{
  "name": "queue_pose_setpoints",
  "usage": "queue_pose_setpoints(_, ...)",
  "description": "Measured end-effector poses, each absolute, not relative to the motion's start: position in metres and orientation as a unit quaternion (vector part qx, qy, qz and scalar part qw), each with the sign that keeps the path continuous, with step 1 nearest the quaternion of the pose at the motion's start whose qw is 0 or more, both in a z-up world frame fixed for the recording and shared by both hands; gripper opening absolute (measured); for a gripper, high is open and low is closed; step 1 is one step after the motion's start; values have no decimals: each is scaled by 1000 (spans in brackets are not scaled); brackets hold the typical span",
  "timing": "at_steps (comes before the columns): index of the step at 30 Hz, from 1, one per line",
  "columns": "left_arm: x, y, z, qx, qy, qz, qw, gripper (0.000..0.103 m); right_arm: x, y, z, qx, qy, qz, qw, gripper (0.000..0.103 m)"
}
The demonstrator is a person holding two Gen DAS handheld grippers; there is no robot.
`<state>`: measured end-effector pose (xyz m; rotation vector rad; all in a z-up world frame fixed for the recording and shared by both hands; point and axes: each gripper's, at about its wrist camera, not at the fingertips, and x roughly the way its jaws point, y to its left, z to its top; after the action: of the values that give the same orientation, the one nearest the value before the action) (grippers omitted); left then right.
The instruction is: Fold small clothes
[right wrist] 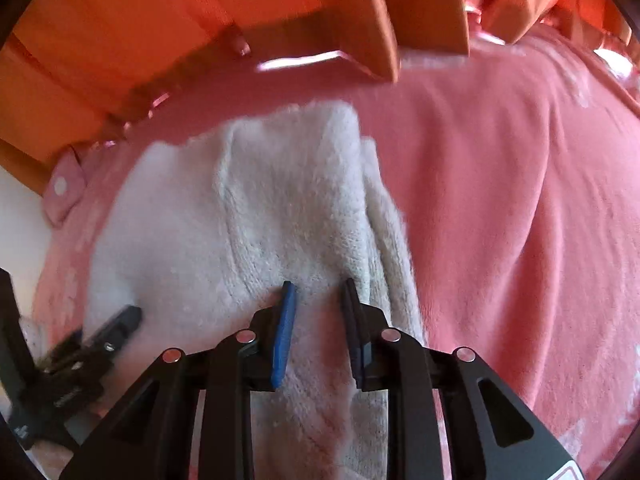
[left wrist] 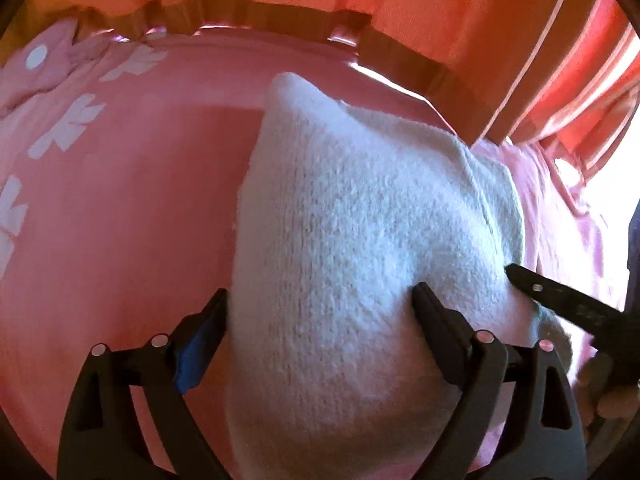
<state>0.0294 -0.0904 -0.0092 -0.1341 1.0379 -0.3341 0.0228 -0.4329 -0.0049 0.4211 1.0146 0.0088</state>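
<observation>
A white knitted garment [left wrist: 352,240] lies folded on a pink cloth [left wrist: 120,220]; it also shows in the right wrist view [right wrist: 248,220]. My left gripper [left wrist: 322,300] is open wide, its fingers straddling the garment's near part and pressing on it. My right gripper [right wrist: 318,292] is half closed, with a ridge of the white garment between its fingers; I cannot tell whether it pinches it. The right gripper's fingertip [left wrist: 520,276] shows at the garment's right edge in the left view. The left gripper's fingertip [right wrist: 128,316] shows at the lower left in the right view.
The pink cloth [right wrist: 500,220] has white shapes printed on it [left wrist: 68,128]. Orange fabric [left wrist: 440,0] and a brown wooden frame [left wrist: 400,60] rise behind the cloth. A bright window area [left wrist: 624,120] is at the far right.
</observation>
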Motion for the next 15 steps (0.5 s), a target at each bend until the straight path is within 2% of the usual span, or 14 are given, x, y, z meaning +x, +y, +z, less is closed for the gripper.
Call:
queue_pose_setpoints(1,24,-89,-2,-65,490,-163,854,87,13,-437,3,213,464,-3,860,29)
queue_pose_setpoints(2,19,-88,3,-60,485,-168,856,87,6,-443,5,214,456,-19,864,42)
queue_pose_setpoints(3,15,-88,7,-57,480,-172,858,87,0,-446,6,213,450,-36,866,64)
queue_pose_setpoints(4,8,-86,13,-50,475,-180,860,88,-3,-447,3,213,450,-47,866,71)
queue_pose_setpoints(6,-2,-80,14,-56,475,-198,856,95,-4,-454,-12,227,472,-47,850,73)
queue_pose_setpoints(10,-3,-70,-9,-107,498,-217,832,96,1,-467,-39,314,501,-8,807,74)
queue_pose_setpoints(15,8,-65,-33,-189,509,-247,802,98,9,-468,-55,355,511,27,782,80)
